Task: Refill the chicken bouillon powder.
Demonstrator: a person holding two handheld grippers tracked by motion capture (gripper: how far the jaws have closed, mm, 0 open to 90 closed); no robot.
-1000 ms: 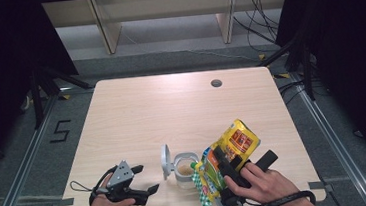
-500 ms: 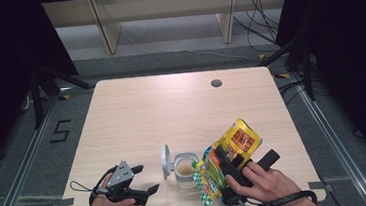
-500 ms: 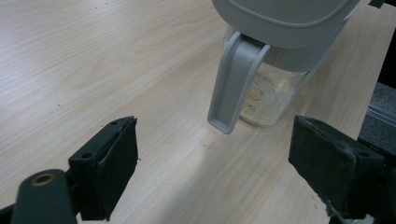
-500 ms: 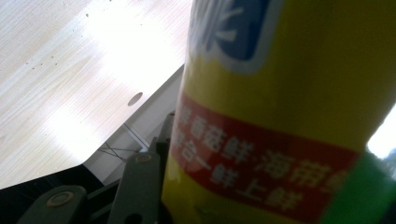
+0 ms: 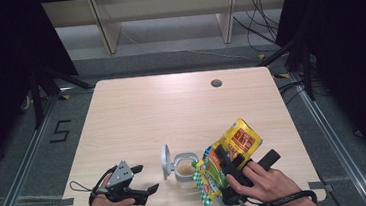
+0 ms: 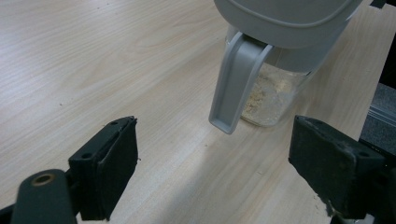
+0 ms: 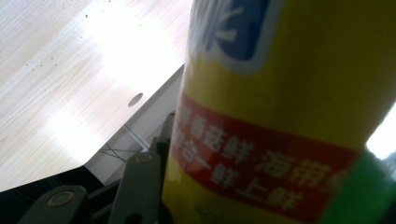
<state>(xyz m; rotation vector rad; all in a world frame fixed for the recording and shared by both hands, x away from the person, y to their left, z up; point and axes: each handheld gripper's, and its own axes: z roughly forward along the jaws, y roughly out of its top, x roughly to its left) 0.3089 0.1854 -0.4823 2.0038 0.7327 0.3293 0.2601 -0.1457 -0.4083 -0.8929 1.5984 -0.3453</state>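
Over the little clear jar [image 5: 185, 169], the right gripper [image 5: 226, 160] squeezes the yellow bag [image 5: 235, 143], so tip it slowly while the left gripper [image 5: 145, 179], jaws wide apart and holding nothing, waits beside it.

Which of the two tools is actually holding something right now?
The right tool: its jaws are clamped on the yellow seasoning pouch, tilted toward the open clear jar. The left tool rests on the table with its jaws spread open, nothing between them.
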